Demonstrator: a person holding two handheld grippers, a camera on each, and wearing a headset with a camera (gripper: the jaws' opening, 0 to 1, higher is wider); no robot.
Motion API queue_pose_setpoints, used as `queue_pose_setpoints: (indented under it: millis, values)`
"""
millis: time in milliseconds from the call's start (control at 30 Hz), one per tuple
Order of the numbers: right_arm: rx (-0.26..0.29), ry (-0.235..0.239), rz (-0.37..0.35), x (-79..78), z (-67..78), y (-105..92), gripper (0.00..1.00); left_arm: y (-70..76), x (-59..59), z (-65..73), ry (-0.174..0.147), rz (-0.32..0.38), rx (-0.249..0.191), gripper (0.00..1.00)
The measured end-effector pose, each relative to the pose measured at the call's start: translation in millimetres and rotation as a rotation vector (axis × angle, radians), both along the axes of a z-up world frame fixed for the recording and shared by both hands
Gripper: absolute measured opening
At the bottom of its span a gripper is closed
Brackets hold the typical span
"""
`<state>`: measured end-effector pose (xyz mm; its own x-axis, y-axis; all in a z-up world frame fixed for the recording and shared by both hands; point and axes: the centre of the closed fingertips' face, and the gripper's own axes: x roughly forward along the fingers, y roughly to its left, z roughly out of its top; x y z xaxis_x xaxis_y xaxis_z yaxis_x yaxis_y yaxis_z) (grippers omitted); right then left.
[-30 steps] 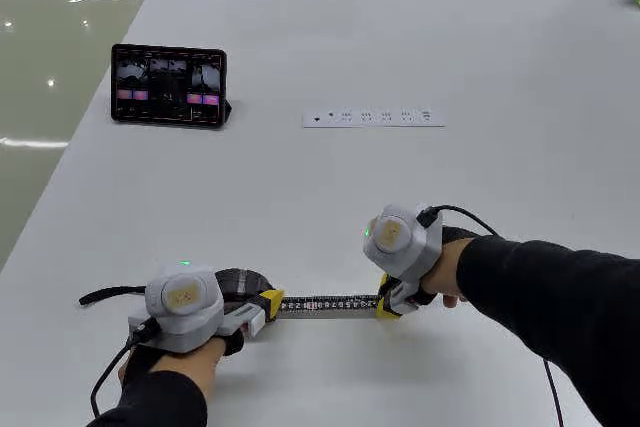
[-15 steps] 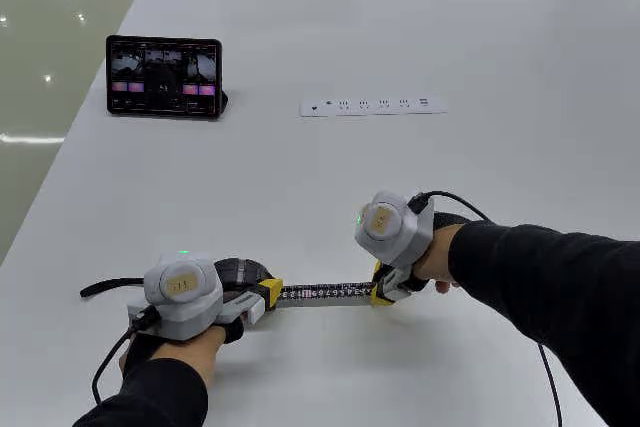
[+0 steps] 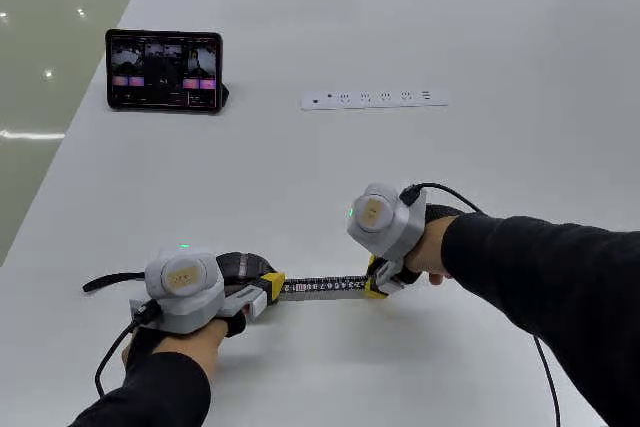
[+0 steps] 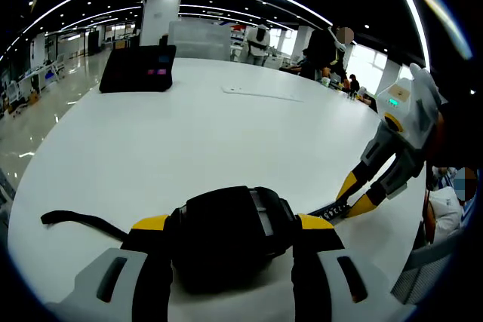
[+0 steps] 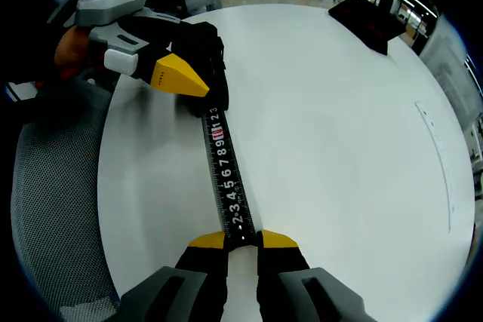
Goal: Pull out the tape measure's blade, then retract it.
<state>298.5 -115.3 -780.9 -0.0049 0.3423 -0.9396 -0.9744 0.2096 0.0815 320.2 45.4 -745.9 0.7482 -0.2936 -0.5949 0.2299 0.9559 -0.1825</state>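
A white bench [image 3: 450, 37] stands on a glossy floor [image 3: 40, 67], with a tablet [image 3: 165, 69] near its far-left corner. The left hand-held gripper [image 4: 234, 225] clamps the tape measure [image 4: 226, 250]; the right hand-held gripper [image 5: 243, 240] pinches its blade [image 5: 224, 171].

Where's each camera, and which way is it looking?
Head view: on the person's head, looking down at the table; both sleeves, left gripper and right gripper show.
Left gripper view: on the left gripper, looking along its jaws clamping the tape measure case, toward the right gripper.
Right gripper view: on the right gripper, its jaws pinching the blade, looking back at the left gripper.
Shared: both gripper views show the blade.
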Motion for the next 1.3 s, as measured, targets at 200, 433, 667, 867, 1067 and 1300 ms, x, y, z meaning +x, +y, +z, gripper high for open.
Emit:
queue_pose_setpoints:
  millis: [200,433,667,867,1067,1300]
  values:
    - [0.003,0.000,-0.002,0.3,0.0,3.0,0.10,-0.3,-0.1,0.0,0.000,0.000,-0.001,0.60]
    - [0.004,-0.005,-0.002,0.6,-0.1,8.9,0.11,-0.2,0.2,-0.3,-0.001,0.000,-0.003,0.60]
    - [0.011,-0.004,-0.006,0.5,-0.1,13.9,0.11,0.1,0.4,-0.6,0.001,0.000,-0.006,0.60]
    - [0.014,-0.007,-0.006,0.4,-0.2,17.5,0.11,0.3,0.3,-0.5,0.002,0.002,-0.008,0.60]
    - [0.018,-0.009,-0.003,1.0,-0.3,21.2,0.11,0.2,0.8,-0.8,0.004,0.008,-0.012,0.60]
    - [0.016,-0.009,0.000,0.9,-0.1,25.9,0.11,0.3,0.5,-0.9,0.006,0.005,-0.016,0.60]
